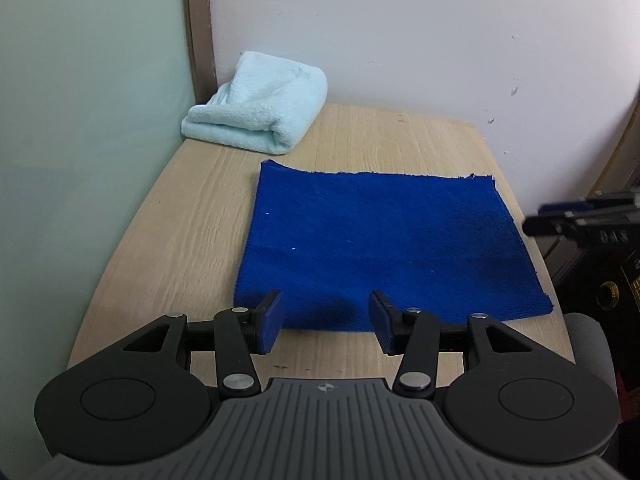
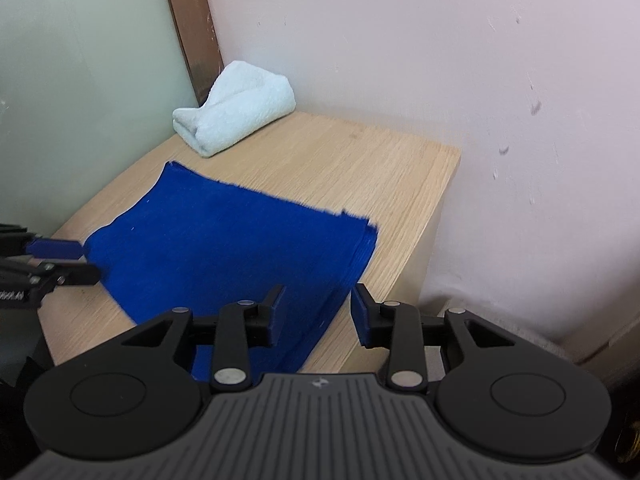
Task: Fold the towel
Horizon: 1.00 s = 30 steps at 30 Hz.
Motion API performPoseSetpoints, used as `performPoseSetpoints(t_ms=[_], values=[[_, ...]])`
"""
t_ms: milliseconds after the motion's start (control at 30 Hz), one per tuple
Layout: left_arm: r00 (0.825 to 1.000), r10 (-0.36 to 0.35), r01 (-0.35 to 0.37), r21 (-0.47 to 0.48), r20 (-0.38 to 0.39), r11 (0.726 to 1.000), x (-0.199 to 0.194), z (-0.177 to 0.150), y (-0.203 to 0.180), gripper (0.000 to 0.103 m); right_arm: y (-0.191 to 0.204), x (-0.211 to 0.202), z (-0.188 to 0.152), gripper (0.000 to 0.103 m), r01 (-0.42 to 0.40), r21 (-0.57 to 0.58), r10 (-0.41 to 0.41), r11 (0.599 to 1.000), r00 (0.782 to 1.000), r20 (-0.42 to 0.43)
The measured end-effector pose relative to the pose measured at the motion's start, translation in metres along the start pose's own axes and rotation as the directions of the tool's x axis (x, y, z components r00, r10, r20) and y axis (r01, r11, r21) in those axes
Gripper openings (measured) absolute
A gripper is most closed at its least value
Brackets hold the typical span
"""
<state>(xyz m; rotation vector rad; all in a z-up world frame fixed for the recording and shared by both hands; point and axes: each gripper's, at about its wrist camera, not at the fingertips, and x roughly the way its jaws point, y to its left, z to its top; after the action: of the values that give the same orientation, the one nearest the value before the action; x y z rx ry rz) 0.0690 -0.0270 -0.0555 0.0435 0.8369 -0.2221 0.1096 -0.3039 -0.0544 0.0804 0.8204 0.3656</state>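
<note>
A dark blue towel (image 1: 384,248) lies folded flat in layers on the wooden table (image 1: 192,208); it also shows in the right wrist view (image 2: 224,252). My left gripper (image 1: 326,322) is open and empty at the towel's near edge, close to its near left corner. My right gripper (image 2: 316,312) is open and empty, its jaws on either side of the towel's stacked right edge. The right gripper shows at the right rim of the left wrist view (image 1: 580,220). The left gripper shows at the left rim of the right wrist view (image 2: 60,260).
A light blue towel (image 1: 256,116), folded and rolled, sits in the table's far left corner against the wall; it also shows in the right wrist view (image 2: 236,108). A pale panel (image 1: 80,120) bounds the table on the left. A dark object (image 1: 600,280) stands beyond the table's right edge.
</note>
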Motion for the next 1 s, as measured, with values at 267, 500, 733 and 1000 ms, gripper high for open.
performPoseSetpoints(t_ms=[267,500,733,1000], values=[[0.997,-0.081,0.081,0.0,-0.013,0.997,-0.003,-0.003,-0.025,0.05,-0.027,0.028,0.018,0.036,-0.049,-0.045,0.049,0.998,0.999,-0.009],[0.991,-0.131,0.135,0.175,-0.035,0.975,-0.002,-0.005,-0.072,0.048,-0.035,0.044,0.026,0.036,-0.095,-0.102,0.092,0.99,0.995,-0.028],[0.984,-0.178,0.176,0.262,-0.017,0.949,-0.004,-0.007,-0.111,0.047,-0.036,0.049,0.031,0.036,-0.153,-0.166,0.148,0.974,0.988,-0.045],[0.986,-0.163,0.16,0.347,-0.02,0.924,0.007,-0.015,-0.14,0.034,-0.038,0.05,0.035,0.036,-0.192,-0.199,0.185,0.961,0.981,-0.051]])
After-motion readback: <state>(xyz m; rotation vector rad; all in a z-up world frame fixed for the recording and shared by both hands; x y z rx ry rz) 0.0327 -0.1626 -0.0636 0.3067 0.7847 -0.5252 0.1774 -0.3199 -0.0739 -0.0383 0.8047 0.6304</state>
